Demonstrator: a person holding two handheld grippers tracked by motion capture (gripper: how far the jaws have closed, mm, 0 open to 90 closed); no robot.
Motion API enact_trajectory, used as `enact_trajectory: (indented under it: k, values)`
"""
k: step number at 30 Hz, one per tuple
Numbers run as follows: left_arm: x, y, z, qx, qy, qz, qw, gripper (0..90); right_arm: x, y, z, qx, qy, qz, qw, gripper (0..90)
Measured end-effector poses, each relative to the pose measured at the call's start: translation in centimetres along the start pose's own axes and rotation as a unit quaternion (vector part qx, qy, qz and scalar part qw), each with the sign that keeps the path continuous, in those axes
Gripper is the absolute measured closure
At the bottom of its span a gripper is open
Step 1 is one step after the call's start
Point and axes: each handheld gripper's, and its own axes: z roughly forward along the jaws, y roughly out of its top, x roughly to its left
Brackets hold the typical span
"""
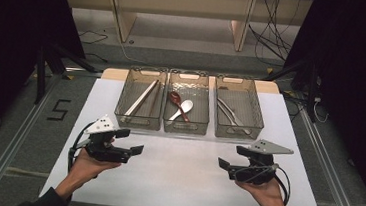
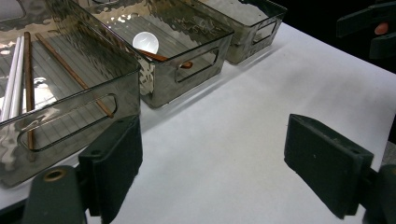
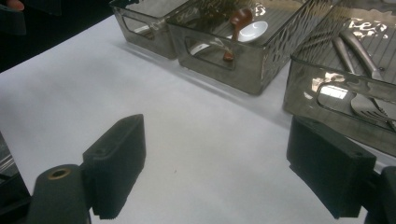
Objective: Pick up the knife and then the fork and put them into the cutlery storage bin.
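While nothing held, both grippers' fingers (image 2: 112, 168) wide apart, seemingly well short of the trays (image 1: 138, 115).

Left black two-jaw gripper (image 1: 136, 141) and right black two-jaw gripper (image 1: 233, 156) are hand-held low, well apart, pointing inward toward each other. Jaws spread wide, holding nothing.

Three clear plastic bins in row on white table (image 1: 175, 172): long chopsticks (image 1: 141, 99) in left bin (image 1: 139, 121), two spoons (image 1: 180, 106) in middle bin (image 1: 185, 126), metal forks (image 1: 230, 114) in right bin (image 1: 238, 132).
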Motion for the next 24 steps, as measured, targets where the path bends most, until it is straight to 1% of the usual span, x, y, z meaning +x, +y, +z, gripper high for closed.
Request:
enact_trajectory:
  k: [11, 24]
  values:
    - [-0.02, 0.03, 0.05, 0.001, 0.0, 0.002, 1.0, 18.7, -0.1, 0.1, -0.12, -0.007, -0.002, -0.002, 1.0, 20.4]
    - [-0.01, 0.03, 0.07, 0.001, 0.0, 0.003, 1.0, 18.7, -0.12, 0.15, -0.07, -0.005, -0.004, -0.004, 1.0, 20.5]
